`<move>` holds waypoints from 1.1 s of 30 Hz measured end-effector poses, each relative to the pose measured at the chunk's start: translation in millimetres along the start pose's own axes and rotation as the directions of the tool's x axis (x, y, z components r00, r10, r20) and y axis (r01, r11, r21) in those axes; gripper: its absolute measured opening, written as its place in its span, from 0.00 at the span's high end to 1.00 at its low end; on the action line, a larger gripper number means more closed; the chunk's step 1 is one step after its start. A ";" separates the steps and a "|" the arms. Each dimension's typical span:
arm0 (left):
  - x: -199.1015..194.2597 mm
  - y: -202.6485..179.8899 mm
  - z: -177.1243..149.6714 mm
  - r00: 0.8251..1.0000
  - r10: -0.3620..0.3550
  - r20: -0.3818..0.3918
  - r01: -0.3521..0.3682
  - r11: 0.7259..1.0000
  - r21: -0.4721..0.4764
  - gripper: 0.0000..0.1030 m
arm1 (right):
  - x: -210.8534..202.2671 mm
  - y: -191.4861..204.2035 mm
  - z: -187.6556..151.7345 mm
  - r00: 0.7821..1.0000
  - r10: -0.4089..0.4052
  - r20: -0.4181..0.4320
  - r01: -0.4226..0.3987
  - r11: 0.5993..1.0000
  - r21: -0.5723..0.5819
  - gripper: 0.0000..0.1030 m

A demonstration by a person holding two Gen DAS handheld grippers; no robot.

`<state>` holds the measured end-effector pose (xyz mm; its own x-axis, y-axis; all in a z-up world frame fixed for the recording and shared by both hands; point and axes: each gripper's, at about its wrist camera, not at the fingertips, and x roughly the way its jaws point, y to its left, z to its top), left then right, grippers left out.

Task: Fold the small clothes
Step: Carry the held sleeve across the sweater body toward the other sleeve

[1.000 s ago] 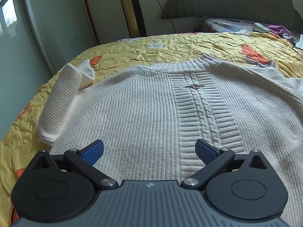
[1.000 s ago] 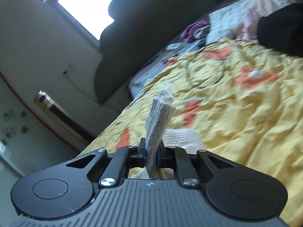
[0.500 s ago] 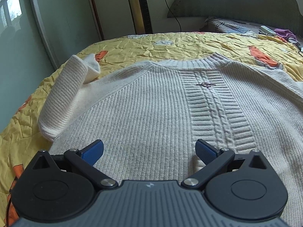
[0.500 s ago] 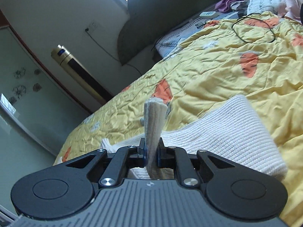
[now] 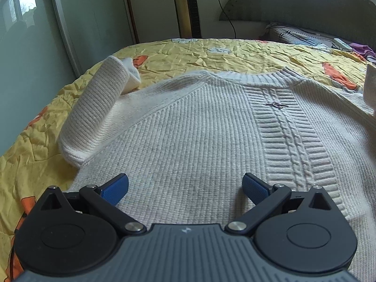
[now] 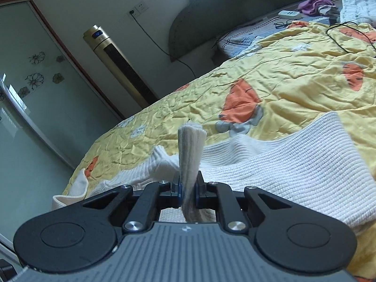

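A cream knit sweater [image 5: 206,127] lies front up on the yellow bedspread [image 5: 235,51], neck away from me. Its left sleeve [image 5: 94,112] is folded into a raised loop at the left. My left gripper [image 5: 185,186] is open and empty, low over the sweater's lower body. My right gripper [image 6: 188,188] is shut on the cuff of the other sleeve [image 6: 190,155], which stands up between the pads. That sleeve [image 6: 293,164] trails off to the right over the bedspread [image 6: 293,77]. The lifted cuff also shows at the right edge of the left wrist view [image 5: 370,87].
A dark headboard [image 5: 305,4] and pillows stand at the far end. A gold tower fan [image 6: 117,63] stands by the wall. A glass wardrobe door [image 5: 30,47] runs along the left. A black cable [image 6: 343,40] and a remote [image 6: 289,14] lie near the pillows.
My right gripper has swung left with the cuff, bringing the sweater body into its view. The left gripper has stayed over the sweater's lower body, still open.
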<state>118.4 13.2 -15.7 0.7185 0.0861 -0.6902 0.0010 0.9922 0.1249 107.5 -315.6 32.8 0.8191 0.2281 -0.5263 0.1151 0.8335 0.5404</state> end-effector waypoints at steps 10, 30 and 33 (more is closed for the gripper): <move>1.2 16.9 -0.4 1.000 0.002 -0.007 -0.002 0.999 -0.032 0.00 | 18.9 47.1 -14.4 1.000 0.028 -0.008 -0.029 0.999 -0.043 0.85; 0.7 51.8 -2.4 0.998 0.058 0.009 -0.058 0.997 -0.048 0.00 | 82.4 119.1 -51.5 0.996 0.067 -0.062 -0.071 0.995 -0.073 0.85; 0.9 59.4 -2.3 0.998 0.065 0.007 -0.064 0.996 -0.058 0.00 | 94.7 127.4 -57.1 0.996 0.053 -0.073 -0.060 0.994 -0.097 0.85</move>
<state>117.5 72.4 -10.5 0.7222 0.1496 -0.6753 -0.0854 0.9881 0.1276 167.7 -159.1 14.4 0.7810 0.3076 -0.5436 0.0114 0.8631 0.5048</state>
